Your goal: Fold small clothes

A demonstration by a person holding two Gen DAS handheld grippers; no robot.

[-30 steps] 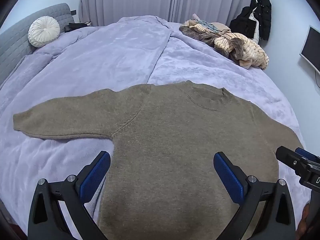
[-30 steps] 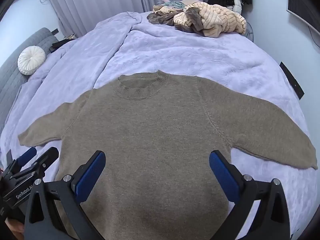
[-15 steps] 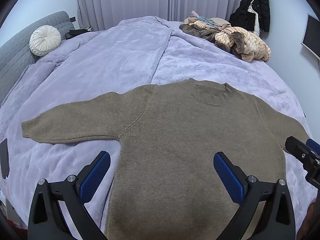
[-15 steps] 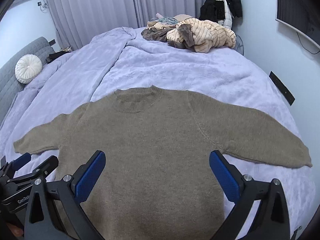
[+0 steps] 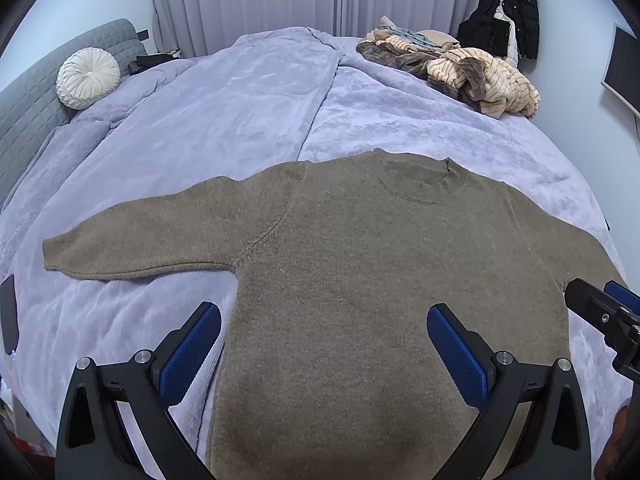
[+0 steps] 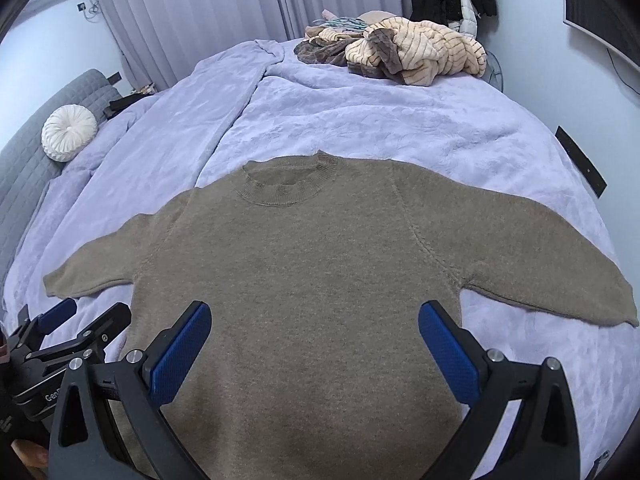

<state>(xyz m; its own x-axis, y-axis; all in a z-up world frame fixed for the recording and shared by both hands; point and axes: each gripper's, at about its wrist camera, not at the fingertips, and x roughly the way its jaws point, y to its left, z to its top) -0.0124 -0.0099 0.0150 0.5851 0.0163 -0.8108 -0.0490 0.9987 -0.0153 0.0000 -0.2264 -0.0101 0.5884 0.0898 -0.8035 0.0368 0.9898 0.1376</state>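
A brown knit sweater (image 5: pixel 360 264) lies flat on the lilac bed cover, front up, neck away from me, both sleeves spread out sideways. It also fills the right wrist view (image 6: pixel 312 272). My left gripper (image 5: pixel 324 340) is open and empty, held above the sweater's lower left body. My right gripper (image 6: pixel 316 336) is open and empty above the lower middle of the body. Each gripper shows at the edge of the other's view: the right gripper (image 5: pixel 612 312) and the left gripper (image 6: pixel 84 324).
The lilac bed cover (image 5: pixel 248 120) spreads around the sweater. A pile of beige and brown clothes (image 5: pixel 460 72) lies at the far right corner. A round white cushion (image 5: pixel 88 78) rests by the grey headboard. A dark jacket (image 5: pixel 504 16) hangs on the wall.
Both grippers have pulled back and risen a little, so the sweater sits lower and more fully in each view. The sweater itself has not moved. Both stay open.
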